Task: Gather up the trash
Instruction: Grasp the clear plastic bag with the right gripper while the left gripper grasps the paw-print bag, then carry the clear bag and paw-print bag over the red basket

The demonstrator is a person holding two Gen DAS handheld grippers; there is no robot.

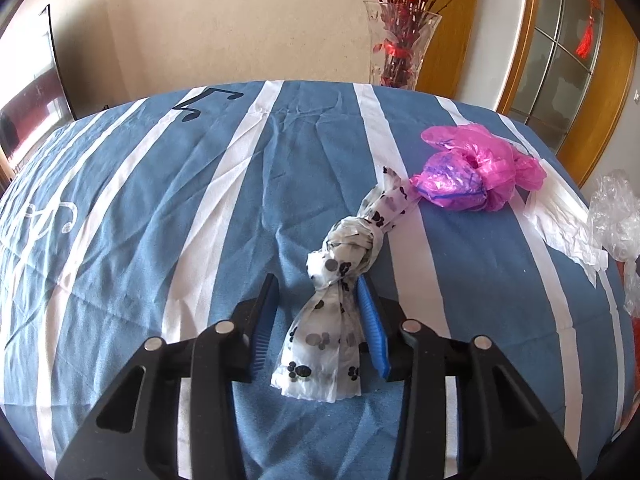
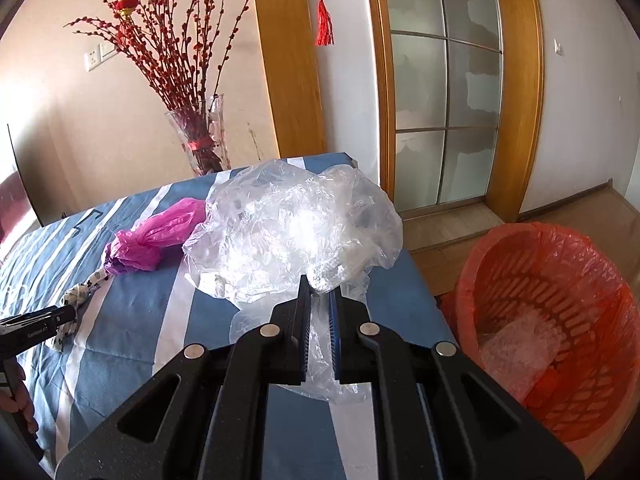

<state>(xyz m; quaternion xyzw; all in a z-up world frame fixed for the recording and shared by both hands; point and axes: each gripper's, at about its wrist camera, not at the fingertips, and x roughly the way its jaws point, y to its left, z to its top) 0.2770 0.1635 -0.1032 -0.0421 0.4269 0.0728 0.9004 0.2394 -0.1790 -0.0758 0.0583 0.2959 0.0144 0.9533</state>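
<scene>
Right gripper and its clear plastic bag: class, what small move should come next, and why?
Probably swing the right gripper, shut on the clear plastic bag, rightward over the red-lined basket and release. The bag is already gripped, and the basket stands open just beside the table.

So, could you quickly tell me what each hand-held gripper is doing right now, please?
Left hand-held gripper: open, jaws straddling the paw-print plastic bag, not yet closed on it.
Right hand-held gripper: shut on the clear plastic bag.

A home — berry-branch vase (image 2: 202, 136), wood-framed glass door (image 2: 444, 92), striped tablecloth (image 1: 200, 220).
</scene>
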